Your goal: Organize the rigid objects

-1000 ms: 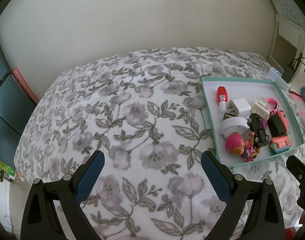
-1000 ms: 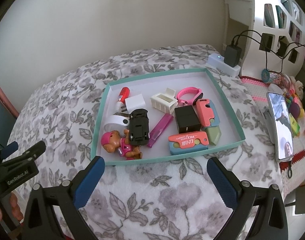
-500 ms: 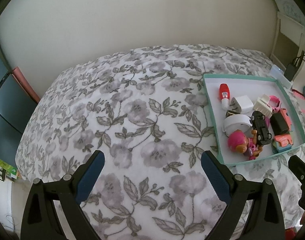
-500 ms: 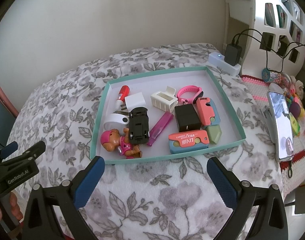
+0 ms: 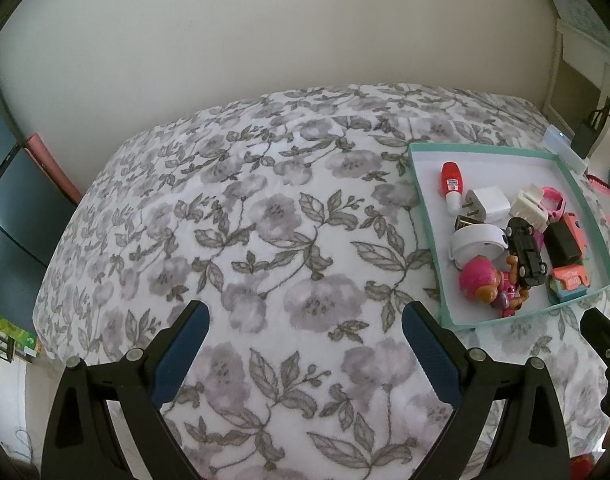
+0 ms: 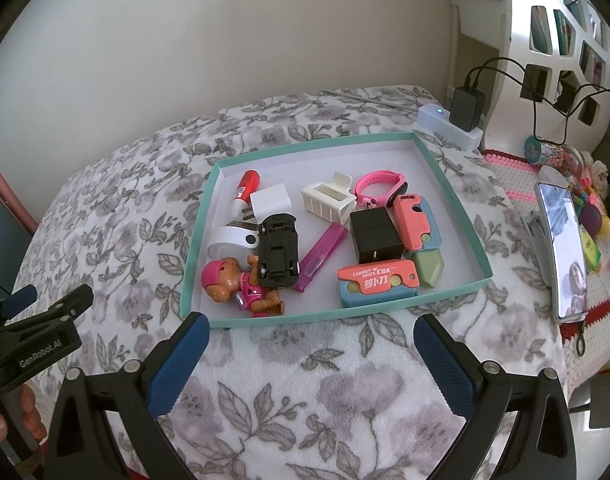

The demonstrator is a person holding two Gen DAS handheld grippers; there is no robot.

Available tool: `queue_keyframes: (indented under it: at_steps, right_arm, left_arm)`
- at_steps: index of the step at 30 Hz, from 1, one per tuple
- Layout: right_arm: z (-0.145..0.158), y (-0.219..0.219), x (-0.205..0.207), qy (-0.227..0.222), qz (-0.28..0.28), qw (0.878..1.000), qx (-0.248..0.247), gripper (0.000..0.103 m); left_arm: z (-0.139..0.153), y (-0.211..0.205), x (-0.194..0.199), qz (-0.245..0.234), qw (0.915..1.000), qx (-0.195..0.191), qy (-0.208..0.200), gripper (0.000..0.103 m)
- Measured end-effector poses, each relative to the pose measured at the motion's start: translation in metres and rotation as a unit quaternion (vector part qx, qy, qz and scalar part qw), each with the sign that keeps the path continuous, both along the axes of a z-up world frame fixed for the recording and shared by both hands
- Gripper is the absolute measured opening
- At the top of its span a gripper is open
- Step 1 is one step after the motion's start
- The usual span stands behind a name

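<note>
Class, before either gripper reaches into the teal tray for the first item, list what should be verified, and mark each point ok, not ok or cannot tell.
1. Right gripper open and empty: ok.
2. Left gripper open and empty: ok.
3. Teal tray directly ahead of the right gripper: ok.
4. Black toy car free of neighbours: not ok, it lies upside down against the pink puppy figure.
5. Floral blanket bare ahead of the left gripper: ok.
6. Where items belong: cannot tell.

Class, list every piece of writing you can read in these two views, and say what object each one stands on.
"GenRobot.AI": on the left claw, seen from the right wrist.
"CARROT KNIFE": on the orange and blue toy knife; the characters beside and below it are too blurred to read.
Red tube label: too small to read.
Second orange toy knife: dark print, unreadable.
</note>
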State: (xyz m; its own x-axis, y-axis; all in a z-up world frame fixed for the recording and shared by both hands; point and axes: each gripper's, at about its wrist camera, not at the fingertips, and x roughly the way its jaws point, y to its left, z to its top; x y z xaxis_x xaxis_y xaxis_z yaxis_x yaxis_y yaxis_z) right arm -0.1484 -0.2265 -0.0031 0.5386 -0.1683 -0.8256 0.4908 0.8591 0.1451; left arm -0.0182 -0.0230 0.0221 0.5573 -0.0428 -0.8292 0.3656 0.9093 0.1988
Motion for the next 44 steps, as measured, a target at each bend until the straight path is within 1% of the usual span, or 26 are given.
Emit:
queue_keyframes:
  at_steps: [40, 42, 44]
  right_arm:
    - [-0.001, 0.0012, 0.0007, 0.002, 0.003, 1.0, -0.001, 0.103]
    - [-0.001, 0.0011, 0.0008, 0.002, 0.003, 1.0, -0.001, 0.103]
    - [-0.0012, 0.0013, 0.0007, 0.002, 0.003, 1.0, -0.001, 0.103]
  left_arm:
    - [0.0012, 0.001, -0.0004, 0.003, 1.0, 0.003, -0.003, 0.097]
    - [0.0051, 0.0025, -0.0025, 0.003, 0.9999, -0.002, -0.011, 0.097]
    - [0.0056, 0.0015, -0.0031, -0.004, 0.9999, -0.009, -0.007, 0.097]
